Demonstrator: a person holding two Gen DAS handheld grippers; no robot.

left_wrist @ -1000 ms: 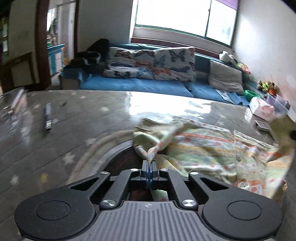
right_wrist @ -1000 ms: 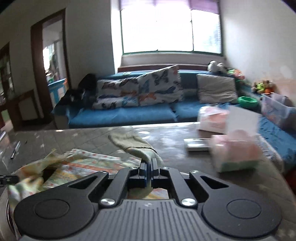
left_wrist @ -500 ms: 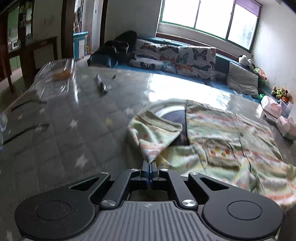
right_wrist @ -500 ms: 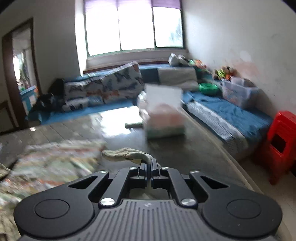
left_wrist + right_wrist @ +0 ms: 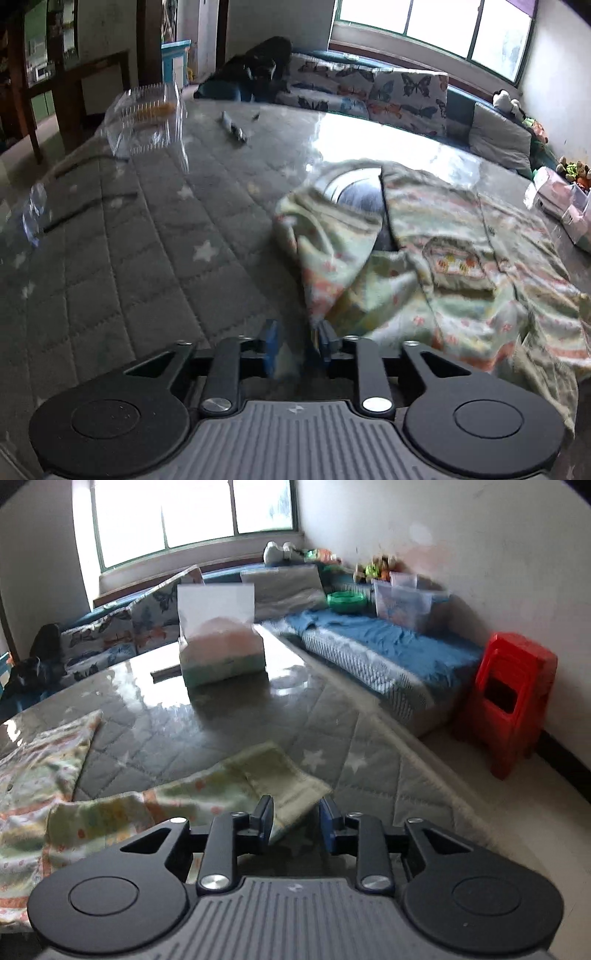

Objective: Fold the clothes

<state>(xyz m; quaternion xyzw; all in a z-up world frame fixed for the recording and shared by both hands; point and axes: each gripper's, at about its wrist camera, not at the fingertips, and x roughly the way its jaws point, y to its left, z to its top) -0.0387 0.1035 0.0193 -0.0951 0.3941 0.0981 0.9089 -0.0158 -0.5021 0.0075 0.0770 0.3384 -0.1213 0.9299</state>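
- Two pads of the left tool (image 5: 295, 341) have just been parting; the shirt's (image 5: 443, 266) left sleeve (image 5: 325, 273) hangs loosely between them, on the counter (image 5: 147, 240).
- Right view: right tool (image 5: 296, 821) likewise just spread, the right sleeve (image 5: 258, 779) lying freed near the counter's right edge, tissue box (image 5: 219, 653) beyond.

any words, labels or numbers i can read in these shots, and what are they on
No readable text in either view.
Shirt: pocket print, cartoon figures only, blurred.
Tissue box: no legible label, blurred.
Clear tub: printed contents, too blurred to read.
Left hand-held gripper and right hand-held gripper: a tiny mark on each body, not lettering that can be read.
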